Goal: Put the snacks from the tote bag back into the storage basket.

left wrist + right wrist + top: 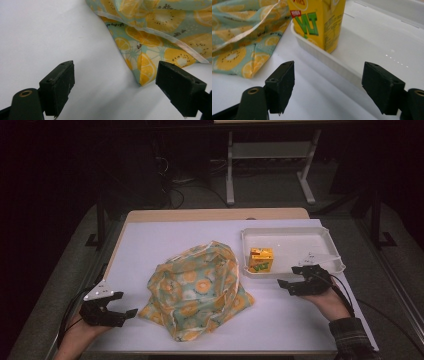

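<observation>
A crumpled cloth bag [197,287] printed with orange and kiwi slices lies in the middle of the white table top. A yellow juice carton [260,259] stands upright at the front left corner of a white tray [300,232]. My left gripper [127,316] rests at the table's front left, open, its jaws aimed at the bag's corner [143,75] with bare table between them [115,85]. My right gripper [287,276] sits just in front of the tray, open and empty [328,85], a short way back from the carton [319,22] and the tray rim [329,60].
The white sheet [150,245] covers most of the table, with a wooden strip [215,214] along the far edge. Beyond the table stand the legs of a white frame [230,170] on a dark floor. The bag's edge [239,35] lies close beside the tray.
</observation>
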Motion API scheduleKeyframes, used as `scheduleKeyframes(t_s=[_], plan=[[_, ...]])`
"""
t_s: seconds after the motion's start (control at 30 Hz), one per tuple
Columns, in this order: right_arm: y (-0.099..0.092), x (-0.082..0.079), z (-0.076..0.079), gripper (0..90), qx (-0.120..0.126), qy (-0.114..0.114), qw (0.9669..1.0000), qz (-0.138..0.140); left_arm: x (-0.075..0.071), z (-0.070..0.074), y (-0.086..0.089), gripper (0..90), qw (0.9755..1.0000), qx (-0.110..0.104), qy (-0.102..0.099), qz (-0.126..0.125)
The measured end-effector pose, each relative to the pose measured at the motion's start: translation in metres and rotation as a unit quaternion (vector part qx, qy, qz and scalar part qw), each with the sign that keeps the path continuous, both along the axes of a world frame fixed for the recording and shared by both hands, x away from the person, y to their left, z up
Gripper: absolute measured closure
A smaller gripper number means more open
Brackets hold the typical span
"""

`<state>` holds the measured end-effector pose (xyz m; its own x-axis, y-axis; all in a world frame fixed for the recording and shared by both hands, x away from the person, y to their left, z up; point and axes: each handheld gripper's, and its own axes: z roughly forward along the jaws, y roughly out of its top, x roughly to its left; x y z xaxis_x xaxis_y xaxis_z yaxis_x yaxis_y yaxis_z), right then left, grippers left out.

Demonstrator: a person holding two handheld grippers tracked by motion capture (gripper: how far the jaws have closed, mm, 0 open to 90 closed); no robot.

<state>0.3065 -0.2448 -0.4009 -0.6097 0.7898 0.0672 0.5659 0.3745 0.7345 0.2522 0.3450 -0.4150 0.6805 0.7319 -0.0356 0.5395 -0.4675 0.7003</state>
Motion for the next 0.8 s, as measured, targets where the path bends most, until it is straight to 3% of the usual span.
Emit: scheduleKeyframes(t_s=[0.33,0.8], plan=[[-0.002,-0.027,-0.010,22.0,-0.026,0.002,0.9997,-0.001,0.002,-0.001,-0.003,15.3,1.0000,0.001,0.001,-0.009],[-0.008,-0.057,-0.020,17.7,-0.027,0.012,0.9995,-0.011,0.002,-0.003,-0.004,15.4,0.9998,0.006,0.006,-0.017]])
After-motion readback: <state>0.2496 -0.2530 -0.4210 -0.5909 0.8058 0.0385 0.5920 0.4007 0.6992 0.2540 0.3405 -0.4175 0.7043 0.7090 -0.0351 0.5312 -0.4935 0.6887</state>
